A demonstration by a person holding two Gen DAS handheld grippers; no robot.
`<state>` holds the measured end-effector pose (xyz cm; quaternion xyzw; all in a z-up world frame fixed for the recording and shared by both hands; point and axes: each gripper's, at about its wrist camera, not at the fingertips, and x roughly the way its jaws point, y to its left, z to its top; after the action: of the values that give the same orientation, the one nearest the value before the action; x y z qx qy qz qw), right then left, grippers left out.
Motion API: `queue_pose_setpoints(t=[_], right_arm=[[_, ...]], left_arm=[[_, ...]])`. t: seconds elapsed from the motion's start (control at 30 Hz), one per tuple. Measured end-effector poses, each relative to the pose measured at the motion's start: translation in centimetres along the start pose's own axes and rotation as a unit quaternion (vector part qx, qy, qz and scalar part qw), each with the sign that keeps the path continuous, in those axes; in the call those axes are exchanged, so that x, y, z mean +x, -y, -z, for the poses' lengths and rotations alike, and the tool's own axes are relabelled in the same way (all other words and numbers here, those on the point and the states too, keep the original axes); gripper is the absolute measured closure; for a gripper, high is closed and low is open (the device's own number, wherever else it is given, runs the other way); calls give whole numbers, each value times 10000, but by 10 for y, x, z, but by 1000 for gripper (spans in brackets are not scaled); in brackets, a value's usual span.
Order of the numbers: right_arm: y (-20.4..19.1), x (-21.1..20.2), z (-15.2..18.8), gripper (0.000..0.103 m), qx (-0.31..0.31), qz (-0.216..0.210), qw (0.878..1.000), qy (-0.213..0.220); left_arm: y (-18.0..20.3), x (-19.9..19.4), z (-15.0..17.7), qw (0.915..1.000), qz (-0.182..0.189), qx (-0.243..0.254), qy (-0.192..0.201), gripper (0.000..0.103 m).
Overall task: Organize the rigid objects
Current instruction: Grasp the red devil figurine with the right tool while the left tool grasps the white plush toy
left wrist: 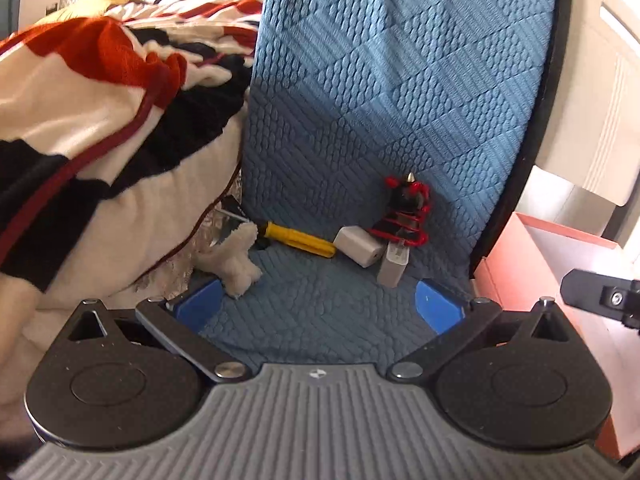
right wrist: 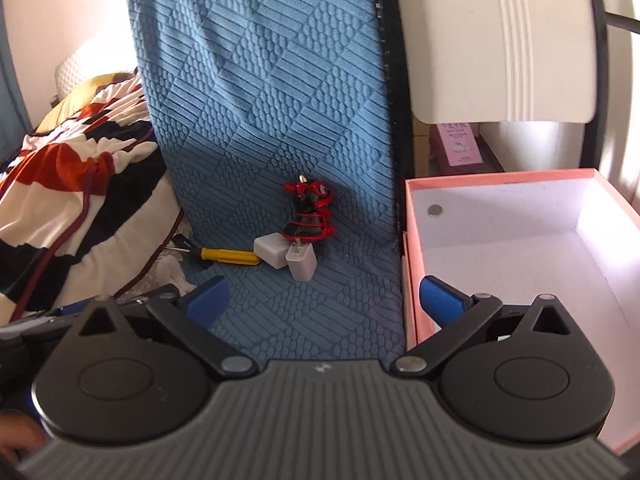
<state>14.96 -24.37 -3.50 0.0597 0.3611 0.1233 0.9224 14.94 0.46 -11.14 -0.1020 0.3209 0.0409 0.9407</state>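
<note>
Blue quilted seat cover (right wrist: 280, 92) under both grippers, striped blanket (left wrist: 100, 112) heaped at its left edge. Left gripper (left wrist: 320, 306): blue fingers (left wrist: 200, 304) spread wide, gripping nothing, touching nothing, poised above bare cover short of the objects. Right gripper (right wrist: 324, 302): fingers (right wrist: 442, 300) spread equally wide, empty, right finger over the rim of the pink box (right wrist: 416, 280). Clustered on the cover: yellow-handled screwdriver (right wrist: 230, 257), tip toward the blanket; two white chargers (right wrist: 286, 258) touching each other; black item wound in red cable (right wrist: 310, 216) just behind them. Pink box beside the cover, one small round disc (right wrist: 436, 211) in its far corner. Pink label (right wrist: 458, 138) beyond the box carries print too small to read.
</note>
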Motion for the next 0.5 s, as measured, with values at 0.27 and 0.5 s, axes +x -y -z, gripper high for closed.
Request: queue_pose_setpoints(t=[0.27, 0.5], right_arm=[[-13, 35, -11, 0, -302, -207, 9993, -83], [-5, 73, -25, 12, -69, -199, 9992, -343]], left_arm=[[0, 34, -4, 9999, -36, 114, -121, 0], [2, 55, -10, 9989, -388, 252, -65, 0]])
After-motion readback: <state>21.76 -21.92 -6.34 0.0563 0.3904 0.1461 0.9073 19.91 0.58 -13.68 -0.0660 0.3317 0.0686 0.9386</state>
